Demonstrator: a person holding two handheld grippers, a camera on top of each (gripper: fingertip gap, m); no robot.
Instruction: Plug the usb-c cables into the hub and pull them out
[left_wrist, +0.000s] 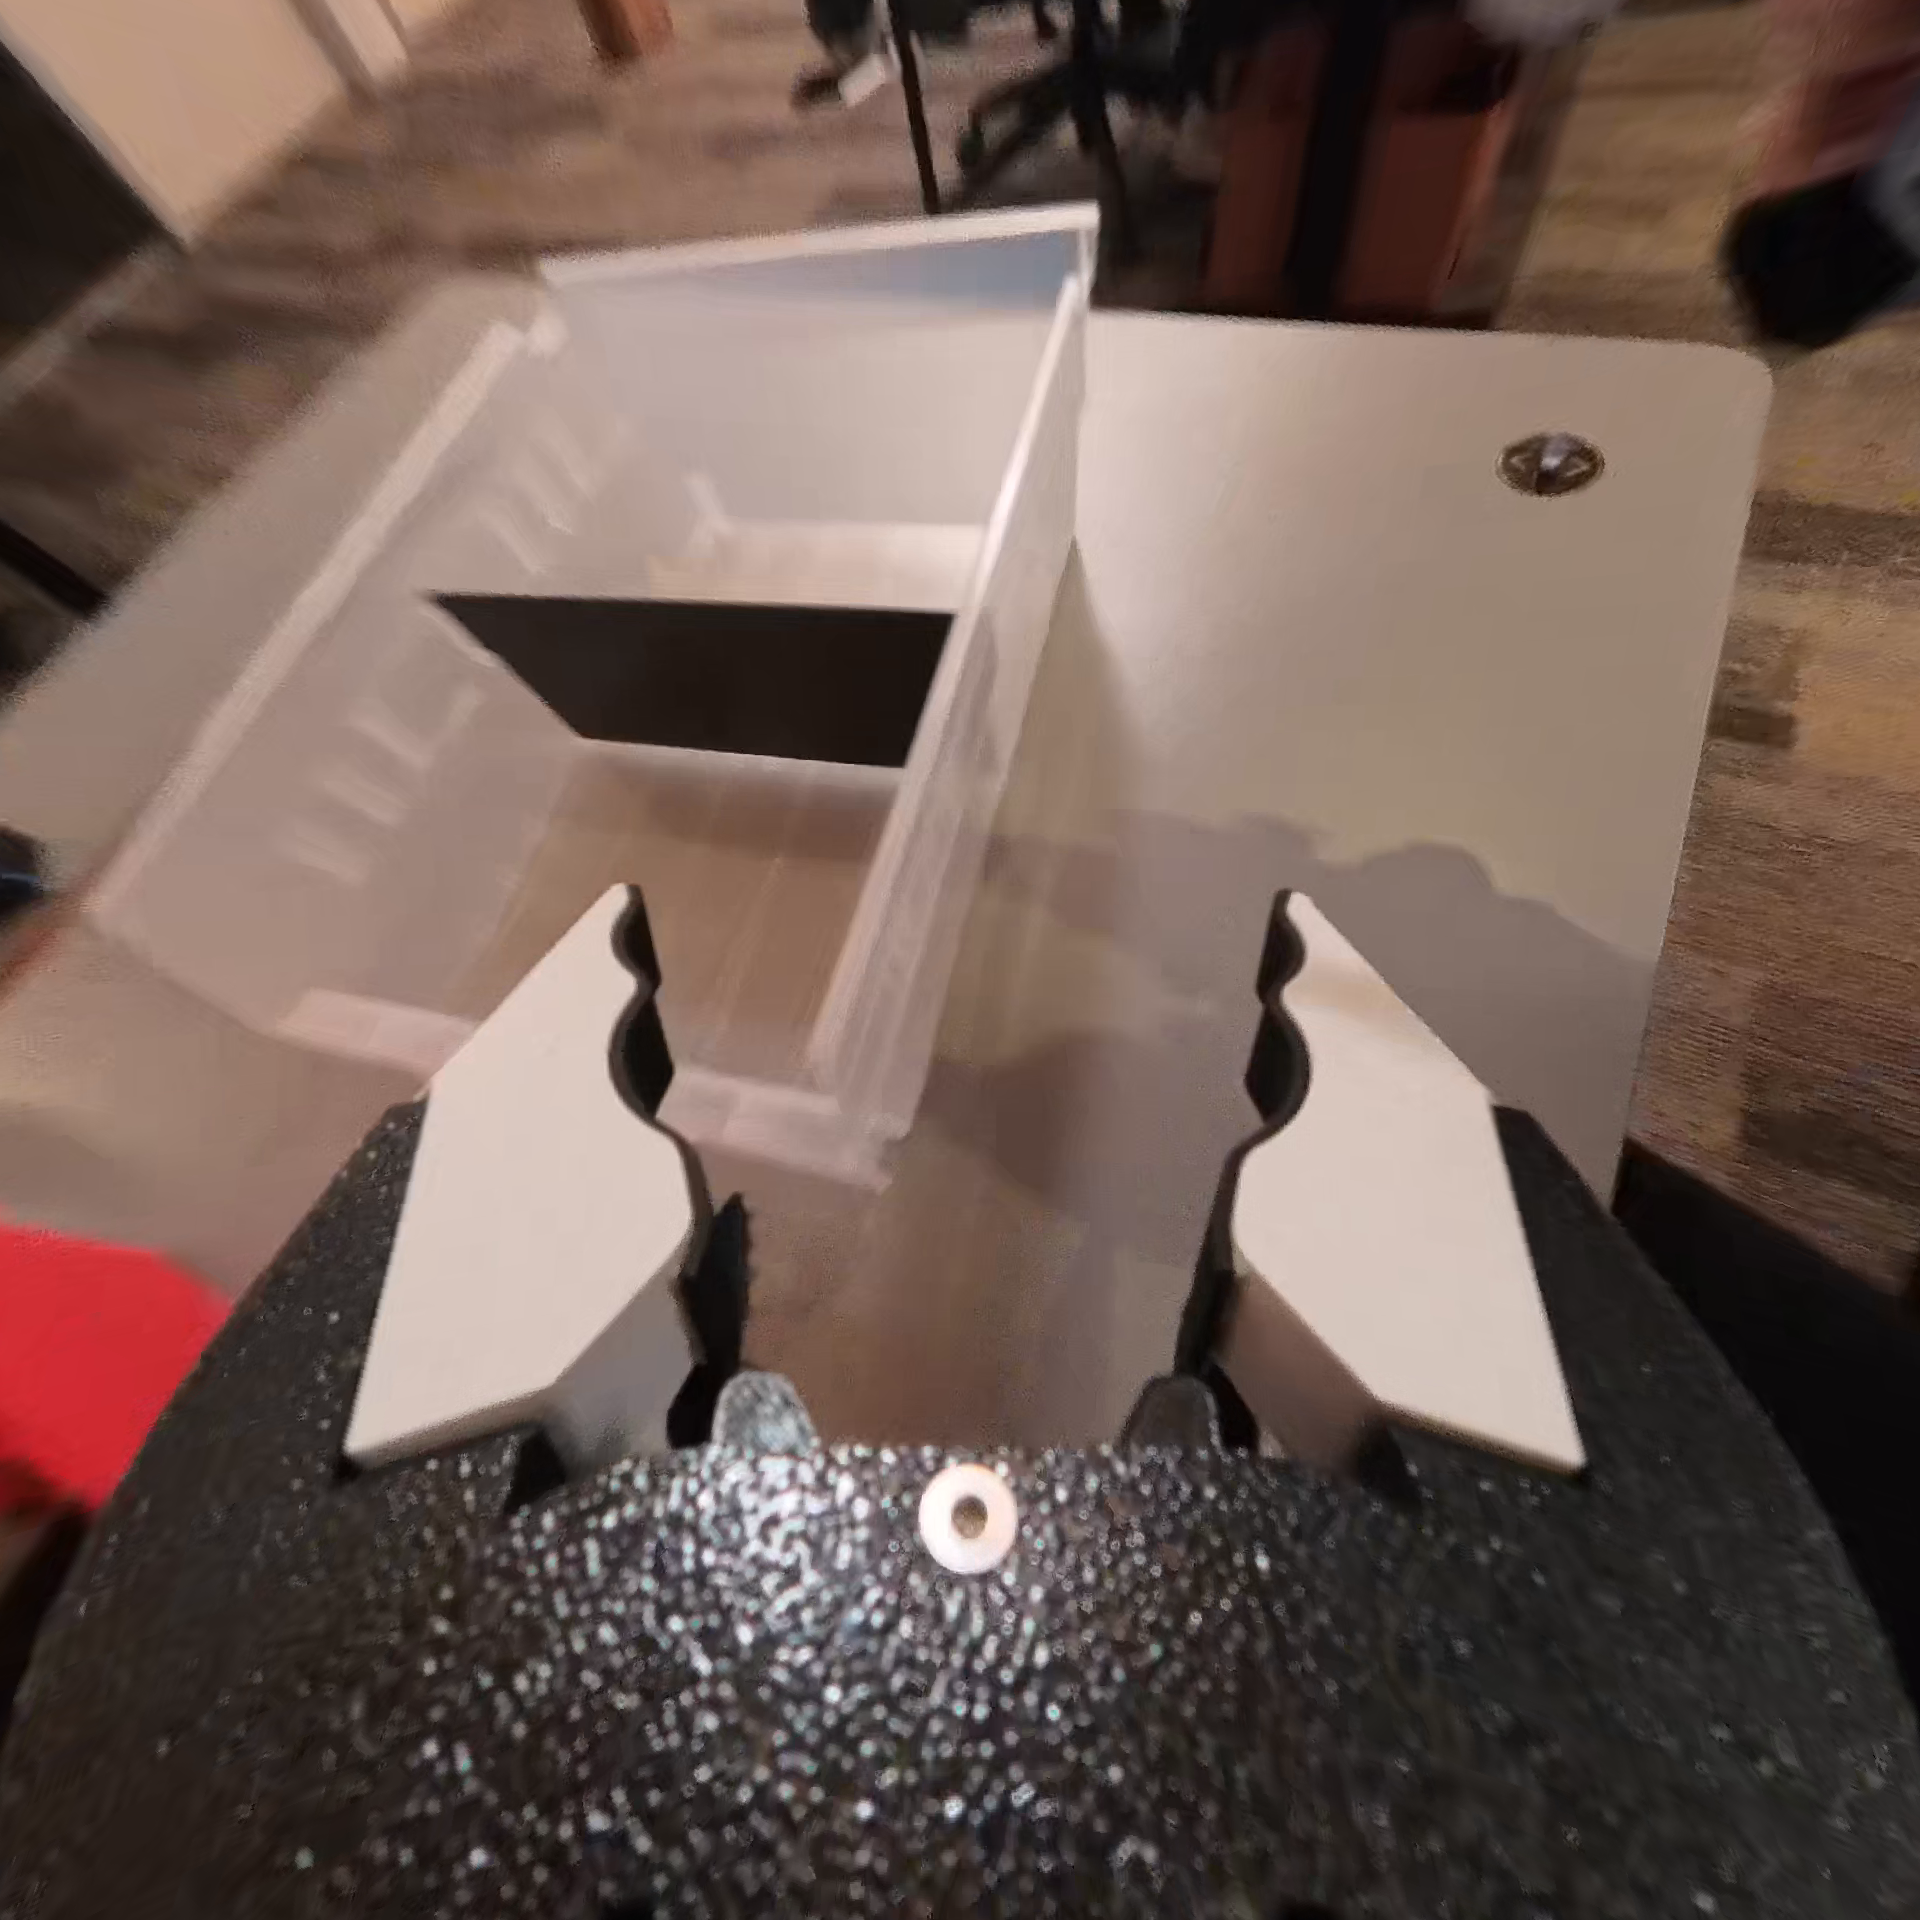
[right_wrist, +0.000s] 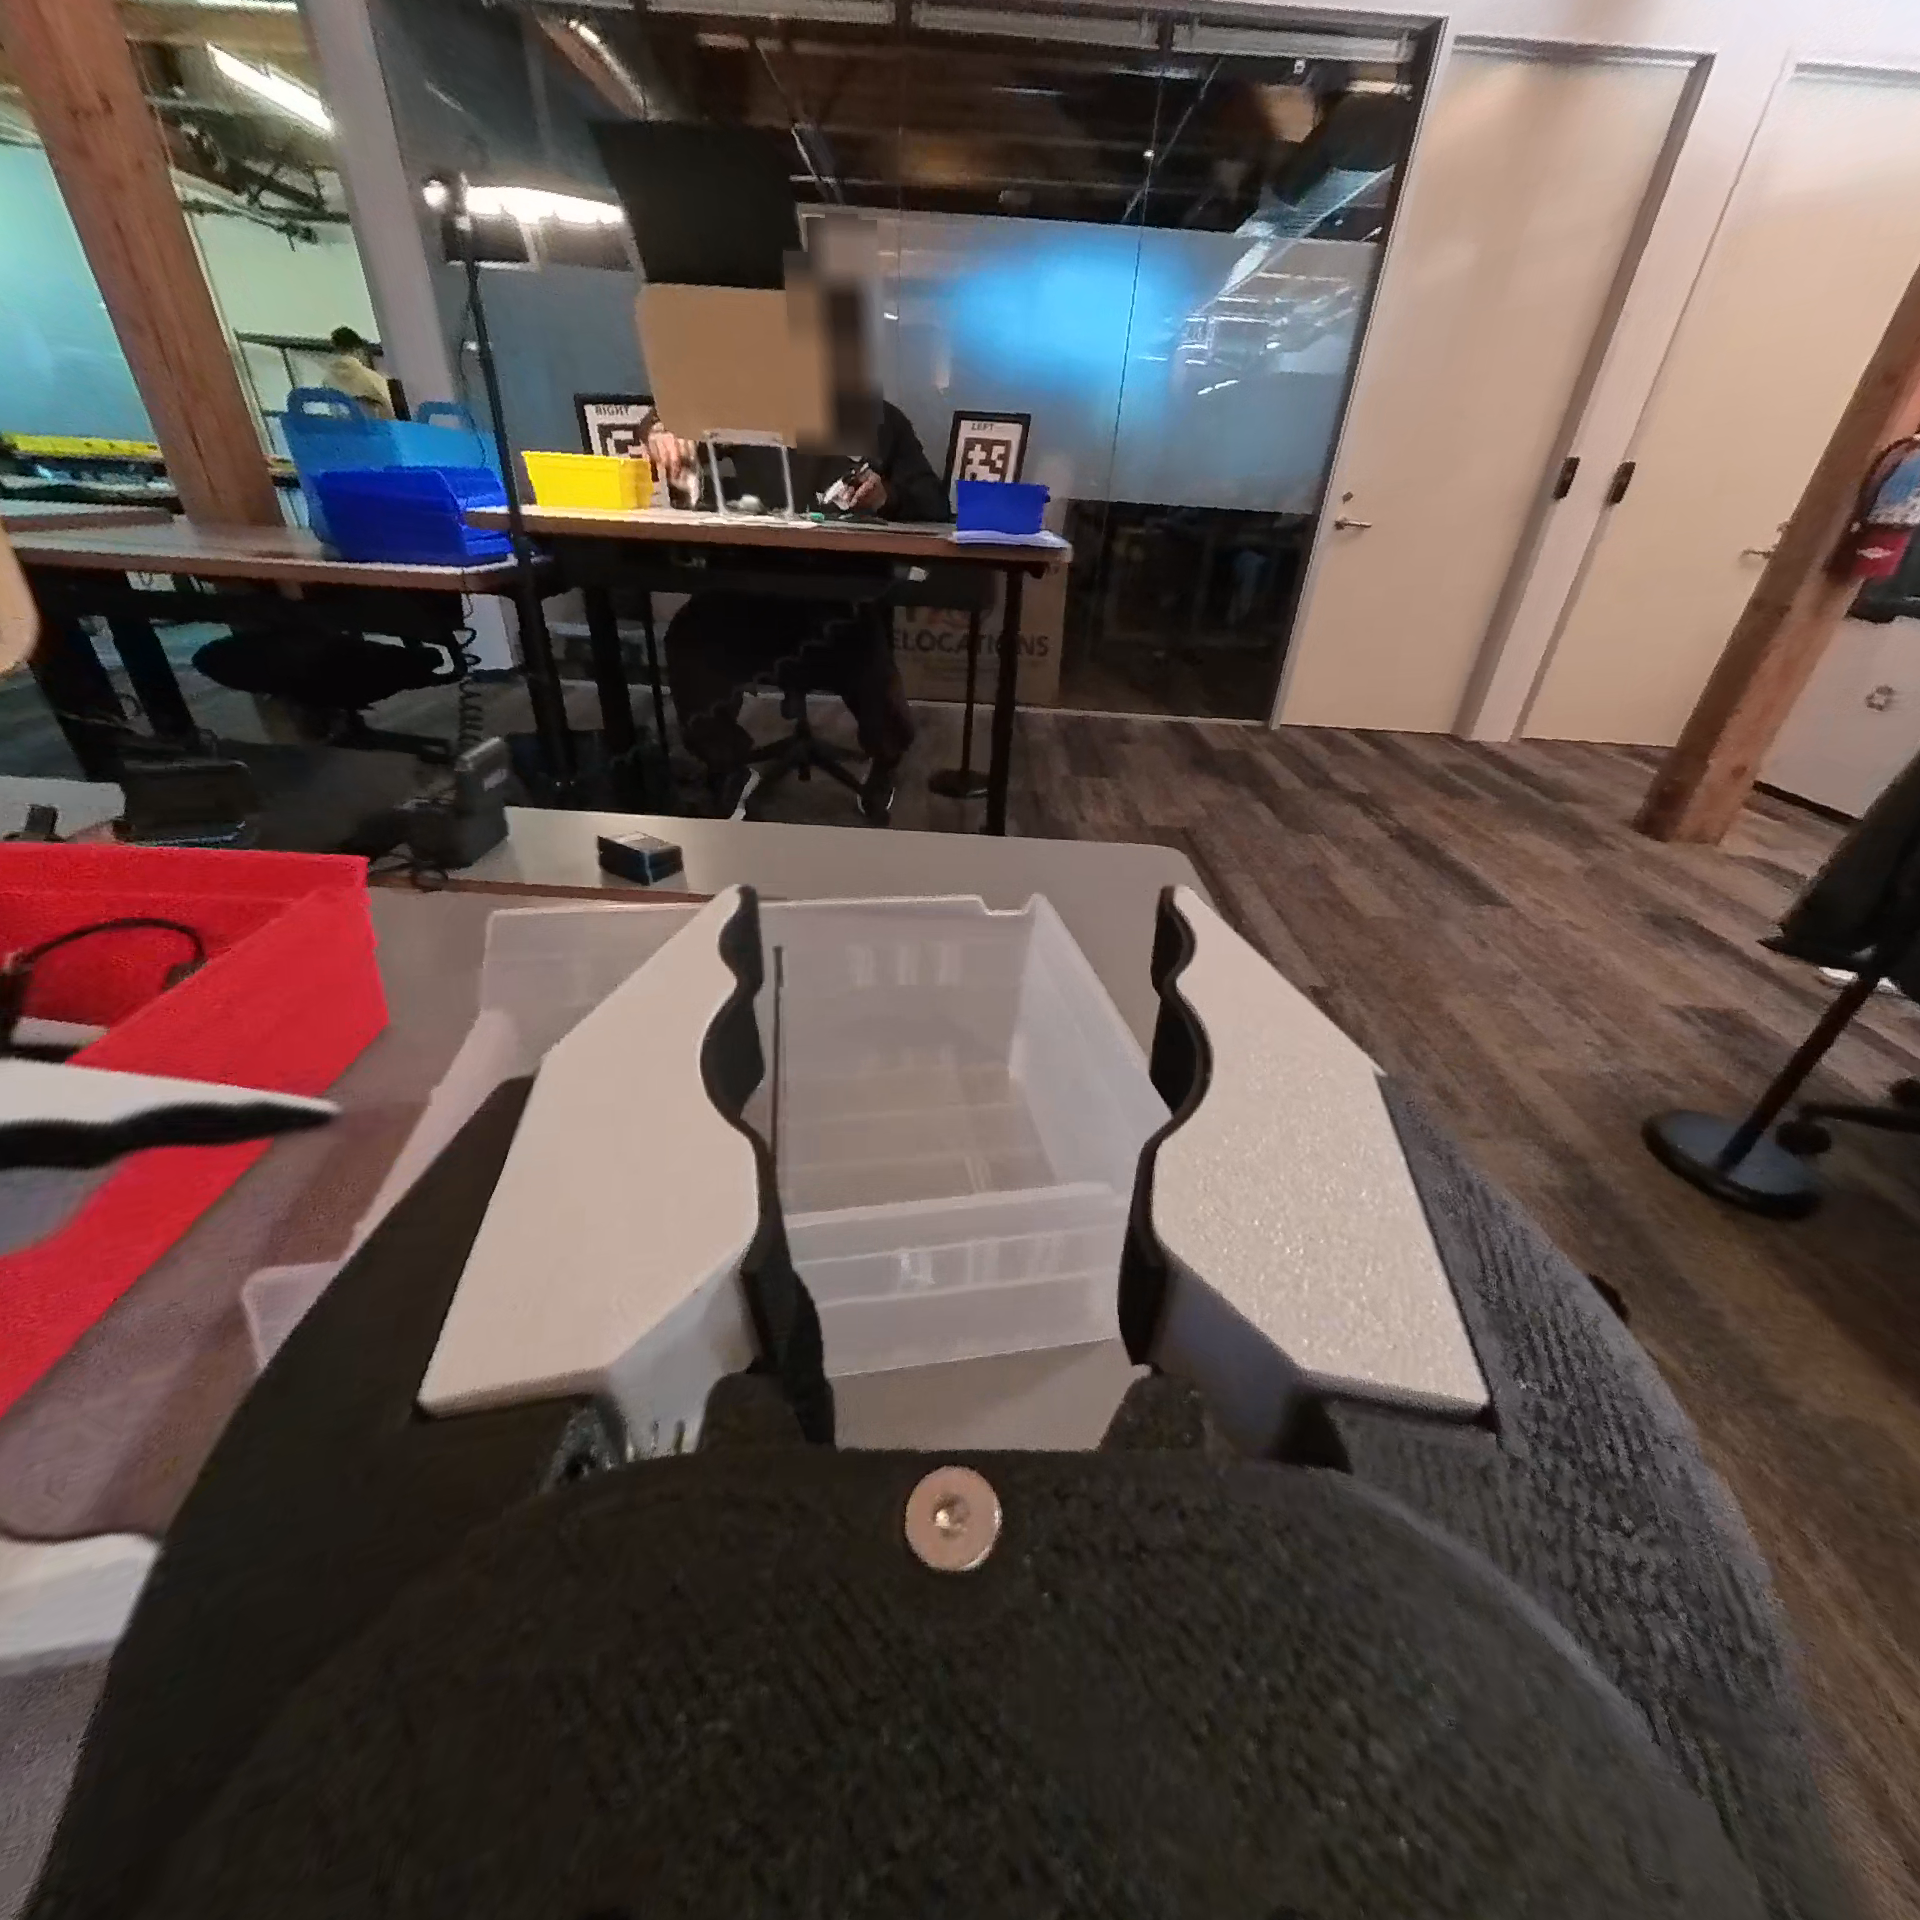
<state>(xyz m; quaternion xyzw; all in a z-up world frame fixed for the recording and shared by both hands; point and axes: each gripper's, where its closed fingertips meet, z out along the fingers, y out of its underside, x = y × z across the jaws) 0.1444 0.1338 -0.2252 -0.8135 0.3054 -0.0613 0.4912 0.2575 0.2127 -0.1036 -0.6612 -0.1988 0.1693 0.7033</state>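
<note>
Red bin (right_wrist: 208, 997): sits at the far left of the table; a black cable (right_wrist: 125, 940) loops inside it, probably one of the task's USB-C leads. No hub shows in either view.
Left gripper (left_wrist: 956, 935): jaws spread wide with nothing between the pads; it hovers over the near corner of the clear bin (left_wrist: 623, 582), a bin wall running up between the fingers without touching either.
Clear bin: translucent, looks bare inside apart from a dark rectangle, which may be only the dark surface showing through.
Right gripper (right_wrist: 951, 935): jaws released, gripping nothing; it faces the clear bin (right_wrist: 935, 1091) from above and behind.
Table (left_wrist: 1351, 623): pale top to the right of the bin, a screw head (left_wrist: 1551, 462) near its far corner.
Doing this step well: I would judge both tools free between grasps; swing left toward the red bin and take a lead close behind its plug, squarely across the pads.
Hard to make out: the left view is smeared by motion; the thin dark line by the right gripper's left finger cannot be identified; the cable's plug ends are hidden by the bin wall.
</note>
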